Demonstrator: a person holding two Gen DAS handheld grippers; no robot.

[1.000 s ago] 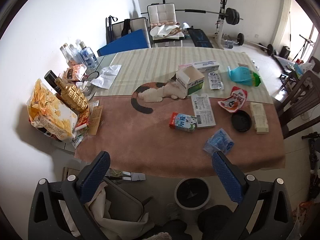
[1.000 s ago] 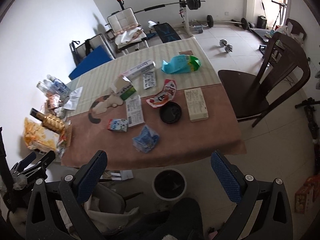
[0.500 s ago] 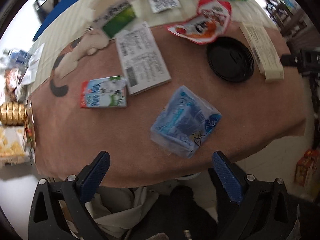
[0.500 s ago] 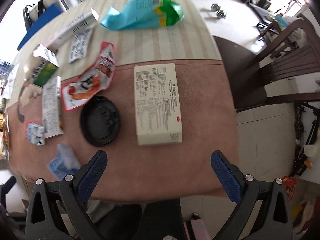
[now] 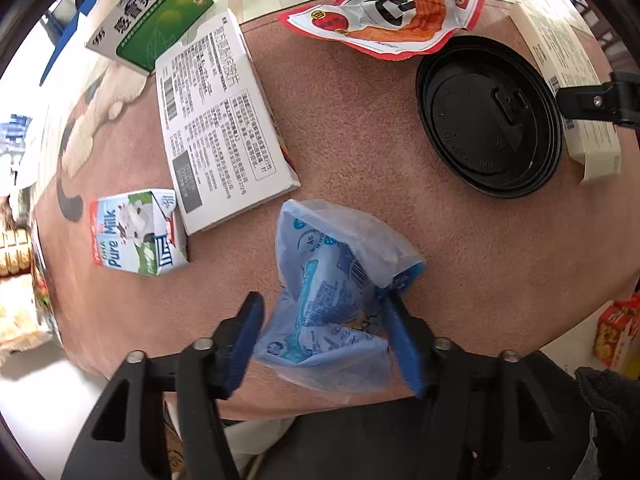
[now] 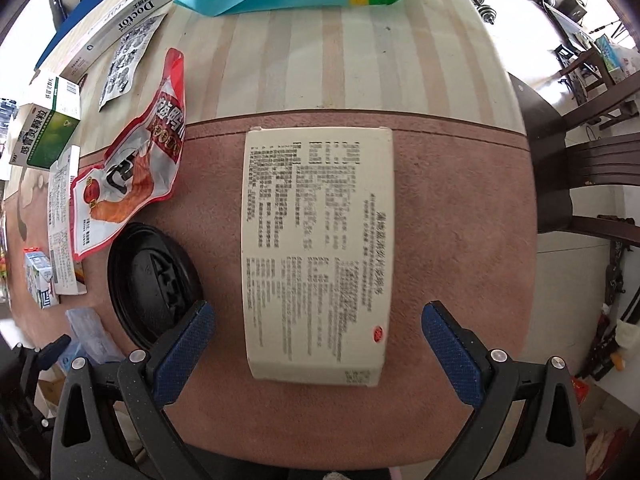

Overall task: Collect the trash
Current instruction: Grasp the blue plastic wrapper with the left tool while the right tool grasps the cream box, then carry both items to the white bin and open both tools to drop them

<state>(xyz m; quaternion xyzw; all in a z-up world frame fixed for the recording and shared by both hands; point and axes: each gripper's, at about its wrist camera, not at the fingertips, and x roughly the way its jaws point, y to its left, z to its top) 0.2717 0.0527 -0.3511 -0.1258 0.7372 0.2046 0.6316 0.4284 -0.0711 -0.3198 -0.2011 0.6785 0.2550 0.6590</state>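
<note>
in the left wrist view the left gripper (image 5: 320, 334) sits at the lower middle of the frame, its jaws closing around the blue plastic wrapper (image 5: 334, 300); the right pad touches the crumpled film, the left pad looks just short of it, so i judge it not yet clamped. to do this well, the pads should bite the bunched middle of the wrapper, not the loose clear edge, and lift straight up so the soft film does not slide out or drag on the brown tablecloth (image 5: 360, 152).

in the right wrist view the right gripper (image 6: 316, 334) hangs released at the lower middle, jaws wide on either side of the near end of the cream box (image 6: 318, 248), touching nothing. it needs to drop lower and stay centred, since the box is flat and nearly as wide as the gap.

readable writing, left to right in the left view: "pure milk" on the small carton (image 5: 138, 232) at left, "999" on the green and white box (image 5: 154, 20) at upper left. in the right view, "doctor" shows on the long white box (image 6: 124, 28) at upper left. the cream box's print is too blurred to read.
</note>
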